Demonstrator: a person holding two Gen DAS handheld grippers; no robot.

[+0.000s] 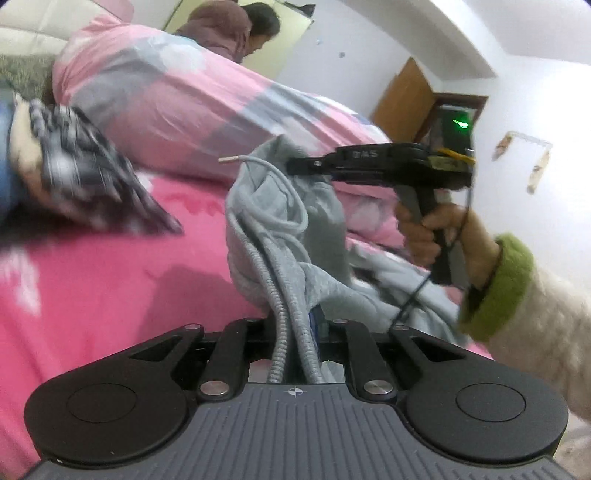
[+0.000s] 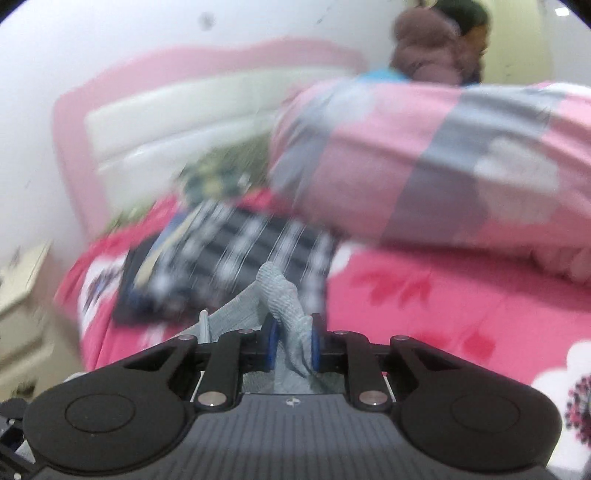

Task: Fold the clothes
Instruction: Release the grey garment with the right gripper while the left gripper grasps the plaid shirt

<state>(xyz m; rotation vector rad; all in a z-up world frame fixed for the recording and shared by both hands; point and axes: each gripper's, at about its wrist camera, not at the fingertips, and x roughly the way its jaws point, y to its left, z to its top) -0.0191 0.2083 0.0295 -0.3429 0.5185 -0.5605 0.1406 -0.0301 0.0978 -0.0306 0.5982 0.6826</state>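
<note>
A light grey hooded sweatshirt [image 1: 291, 229] with drawstrings hangs bunched above the pink bed sheet [image 1: 110, 288]. My left gripper [image 1: 295, 332] is shut on its fabric and cords. My right gripper [image 1: 295, 166], held in a hand with a green cuff, is shut on another part of the same garment. In the right wrist view the right gripper [image 2: 291, 343] pinches grey fabric [image 2: 284, 295] between its blue pads [image 2: 314, 343].
A folded black-and-white checked garment [image 1: 92, 177] lies on the bed at the left; it also shows in the right wrist view [image 2: 240, 243]. A rolled pink and grey quilt [image 1: 184, 99] lies behind. A person [image 1: 236, 29] stands beyond it.
</note>
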